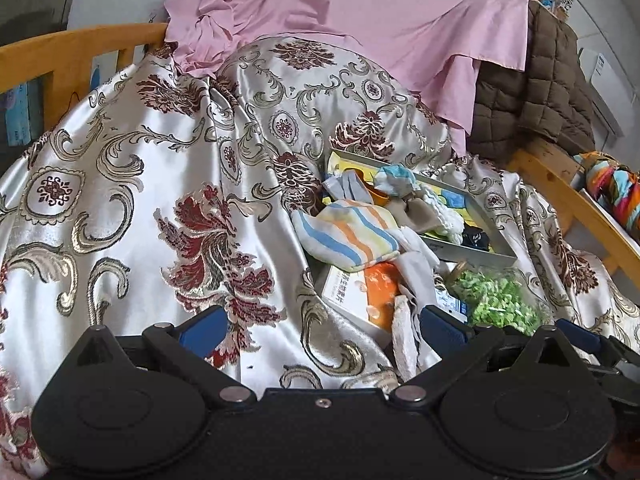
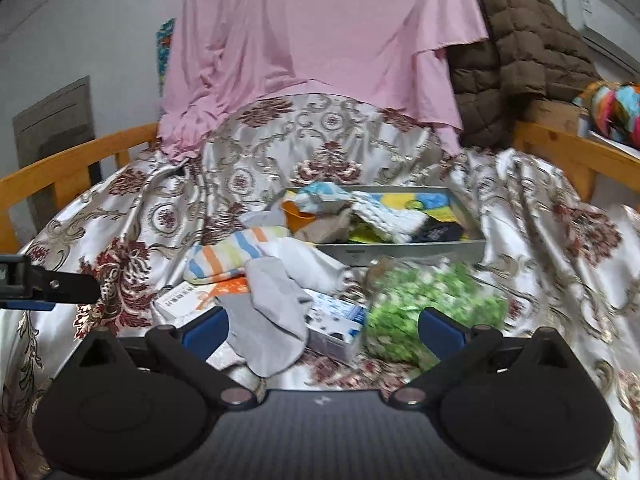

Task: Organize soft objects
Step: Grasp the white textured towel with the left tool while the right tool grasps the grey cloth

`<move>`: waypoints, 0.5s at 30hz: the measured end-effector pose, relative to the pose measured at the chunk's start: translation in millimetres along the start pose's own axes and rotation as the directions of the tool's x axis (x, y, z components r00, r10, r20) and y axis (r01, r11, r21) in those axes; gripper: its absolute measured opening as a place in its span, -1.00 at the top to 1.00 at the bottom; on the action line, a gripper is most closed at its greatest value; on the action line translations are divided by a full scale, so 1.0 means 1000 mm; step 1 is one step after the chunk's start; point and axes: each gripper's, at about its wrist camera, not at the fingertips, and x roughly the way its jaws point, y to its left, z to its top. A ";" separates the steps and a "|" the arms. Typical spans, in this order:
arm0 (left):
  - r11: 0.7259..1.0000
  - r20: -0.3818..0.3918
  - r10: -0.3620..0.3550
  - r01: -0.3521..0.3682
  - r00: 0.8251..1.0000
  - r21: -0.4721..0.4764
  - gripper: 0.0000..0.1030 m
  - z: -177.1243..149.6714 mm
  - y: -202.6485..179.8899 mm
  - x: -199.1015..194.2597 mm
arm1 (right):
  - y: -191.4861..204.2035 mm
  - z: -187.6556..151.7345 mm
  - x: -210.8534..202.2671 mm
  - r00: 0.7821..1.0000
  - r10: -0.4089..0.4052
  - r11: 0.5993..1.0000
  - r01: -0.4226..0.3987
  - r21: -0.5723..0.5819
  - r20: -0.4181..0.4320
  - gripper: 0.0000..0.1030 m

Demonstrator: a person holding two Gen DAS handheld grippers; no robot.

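Observation:
A grey tray lies on the patterned satin cover, holding a white knitted cloth, a dark sock and other small soft items. In front of it lie a striped cloth, a grey sock and a white cloth over two boxes. The striped cloth and tray also show in the left wrist view. My left gripper is open over the cover, left of the pile. My right gripper is open, with the grey sock between its fingers, untouched by the pads.
A green-filled clear bag lies right of the socks. A white-orange box and a blue-white box sit under the cloths. Pink sheet and brown quilted jacket hang behind. Wooden rails border both sides.

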 end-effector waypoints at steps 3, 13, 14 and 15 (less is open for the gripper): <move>1.000 0.012 -0.008 0.008 1.000 -0.002 -0.98 0.001 0.000 0.005 | 0.006 -0.001 0.011 1.000 0.024 1.000 -0.023 -0.020 0.009 -1.00; 0.993 -0.014 -0.117 0.118 0.993 0.030 -0.98 -0.002 -0.009 0.013 | 0.006 -0.008 0.045 0.998 0.068 0.992 -0.066 -0.104 0.013 -0.99; 0.990 -0.019 -0.133 0.134 0.991 0.039 -0.98 -0.003 -0.012 0.015 | 0.004 -0.008 0.049 0.996 0.093 0.988 -0.091 -0.123 0.005 -0.99; 0.987 -0.027 -0.151 0.152 0.988 0.049 -0.98 -0.003 -0.014 0.017 | 0.002 -0.007 0.053 0.992 0.126 0.982 -0.125 -0.141 -0.006 -0.99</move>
